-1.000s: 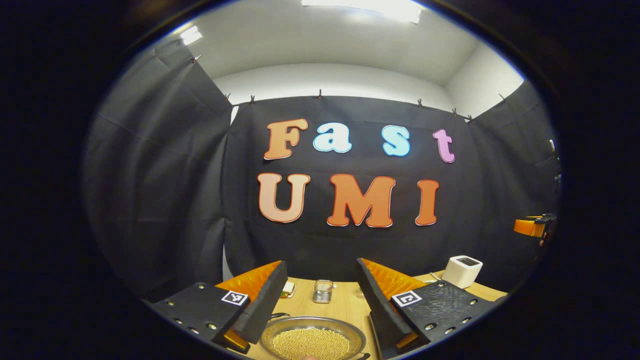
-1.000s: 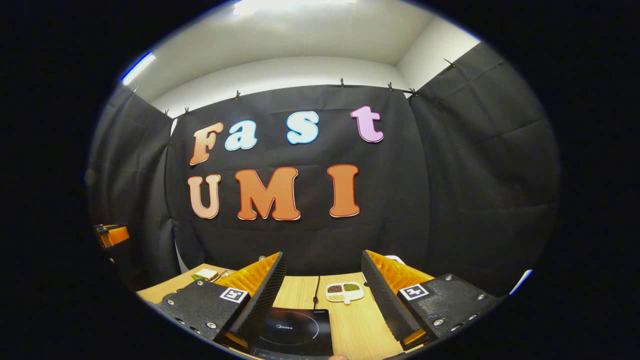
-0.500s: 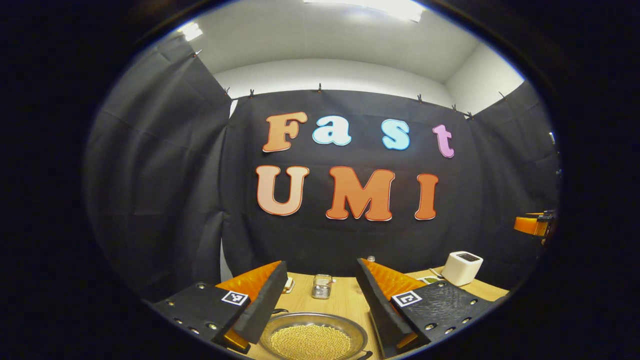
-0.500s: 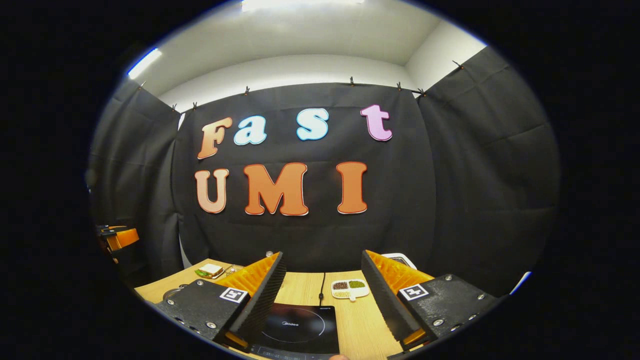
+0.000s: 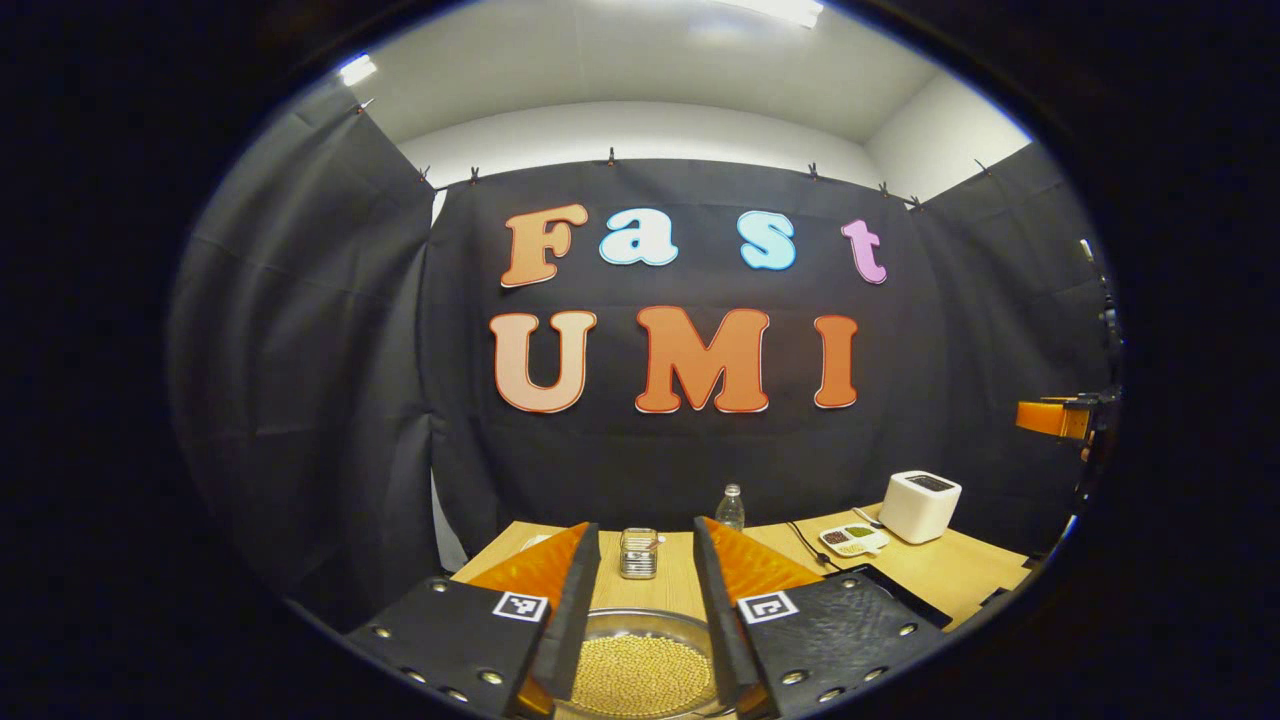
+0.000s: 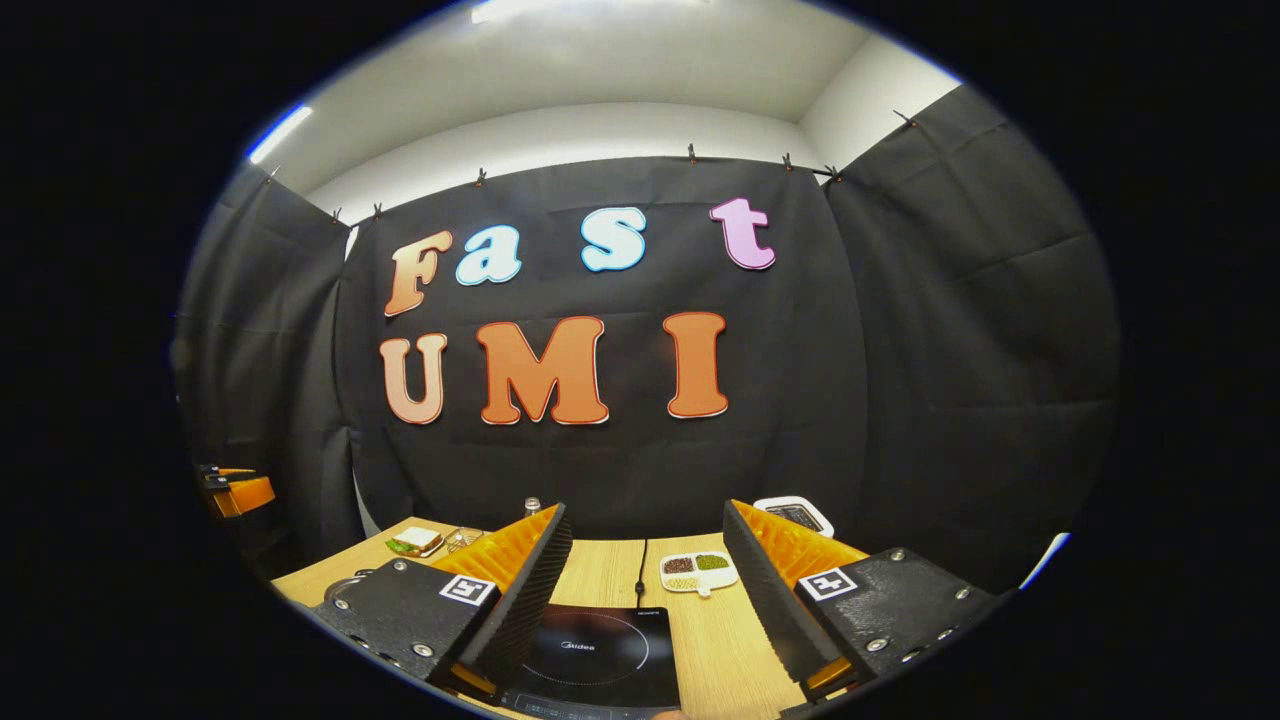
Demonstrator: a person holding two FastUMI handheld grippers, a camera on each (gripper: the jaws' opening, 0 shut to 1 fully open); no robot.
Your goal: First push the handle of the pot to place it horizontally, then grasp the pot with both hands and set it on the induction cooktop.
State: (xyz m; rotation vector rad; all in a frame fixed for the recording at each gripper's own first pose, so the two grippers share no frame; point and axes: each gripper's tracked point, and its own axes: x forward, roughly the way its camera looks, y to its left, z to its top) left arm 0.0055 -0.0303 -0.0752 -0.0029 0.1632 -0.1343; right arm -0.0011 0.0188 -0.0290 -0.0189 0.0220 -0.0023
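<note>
Steel and shallow, the pot (image 5: 640,668) sits on the wooden bench (image 5: 950,570) at 6 o'clock in the left gripper view, straight ahead of the left gripper (image 5: 645,590) and low between its two fingers. Its bowl is full of small yellow beans. Those jaws stand partly apart, narrower than the pot's rim, with nothing held between them. The pot's handle is not visible from here, so I cannot tell which way its long axis runs.

Black and flat, the induction cooktop (image 6: 590,660) lies at 6 o'clock in the right gripper view, ahead of the right gripper (image 6: 645,590), whose jaws are spread wide and empty. A cord (image 6: 640,565) runs from the cooktop's far edge toward 12 o'clock.

By this reading the left gripper is nearer the pot and the right one nearer the cooktop, so the handle push likely falls to whichever side the handle points. That has to be found first.

The left gripper view gives the pot, a small jar (image 5: 638,553), a bottle (image 5: 731,508) and a white toaster (image 5: 920,506) at 4 o'clock. The right gripper view gives the cooktop's whole top and a sandwich (image 6: 417,542) at 8 o'clock. A divided dish (image 6: 699,572) of beans appears in both.
</note>
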